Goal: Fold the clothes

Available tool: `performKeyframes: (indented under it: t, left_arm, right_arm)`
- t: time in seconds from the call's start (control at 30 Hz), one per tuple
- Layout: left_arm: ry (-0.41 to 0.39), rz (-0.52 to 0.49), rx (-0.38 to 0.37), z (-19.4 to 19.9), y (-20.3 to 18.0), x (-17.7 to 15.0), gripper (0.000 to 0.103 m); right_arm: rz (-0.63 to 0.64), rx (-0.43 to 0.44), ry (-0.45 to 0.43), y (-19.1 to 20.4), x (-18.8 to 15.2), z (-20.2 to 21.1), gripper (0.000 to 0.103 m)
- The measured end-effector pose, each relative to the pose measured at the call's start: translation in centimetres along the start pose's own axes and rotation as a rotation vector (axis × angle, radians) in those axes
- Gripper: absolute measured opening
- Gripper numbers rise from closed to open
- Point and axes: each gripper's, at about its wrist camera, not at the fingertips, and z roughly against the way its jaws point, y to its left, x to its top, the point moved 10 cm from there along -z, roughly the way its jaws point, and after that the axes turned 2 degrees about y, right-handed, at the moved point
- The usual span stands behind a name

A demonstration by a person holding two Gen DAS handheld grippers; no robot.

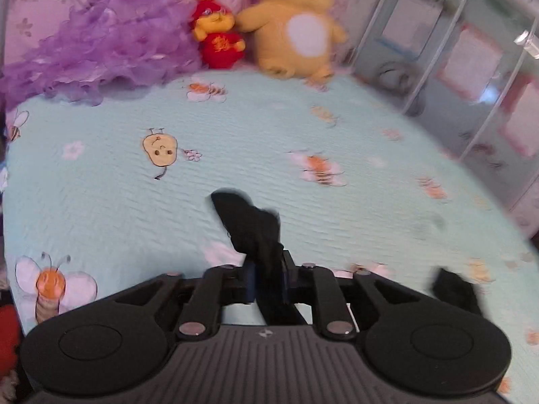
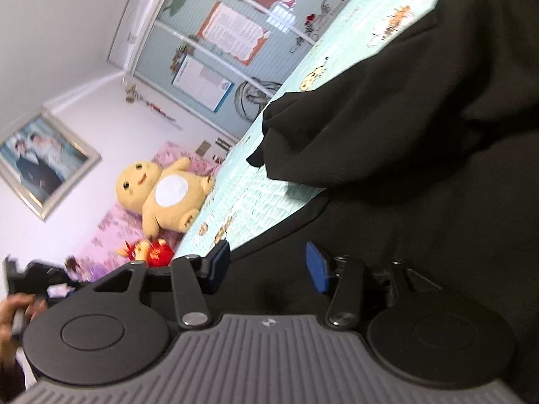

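Black garment lies bunched, apparently pinched by left gripper.

No readable text in either view.
The red plush toy at the far end of the bed carries a gold emblem on its belly, too blurred to read. The posters on the glass-fronted wall panels show lines of print, too small to make out. The claw bodies bear only a small logo mark.
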Motion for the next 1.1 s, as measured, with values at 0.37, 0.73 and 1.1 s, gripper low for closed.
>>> performKeyframes:
  t: [0.37, 0.73, 1.1]
  left_arm:
    - [0.044, 0.166, -0.329, -1.3, 4.2, -2.7, 0.065]
    - [0.111, 0.268, -0.34, -4.0, 13.4, -11.8, 0.075]
    - [0.132, 0.26, -0.482, -5.4, 9.8, -12.8, 0.052]
  right_arm:
    - [0.117, -0.122, 0.036, 1.8, -0.9, 1.0, 0.053]
    - [0.002, -0.139, -0.011, 4.3, -2.7, 13.5, 0.054]
    - [-0.095, -0.497, -0.2, -2.6, -2.0, 25.3, 0.061]
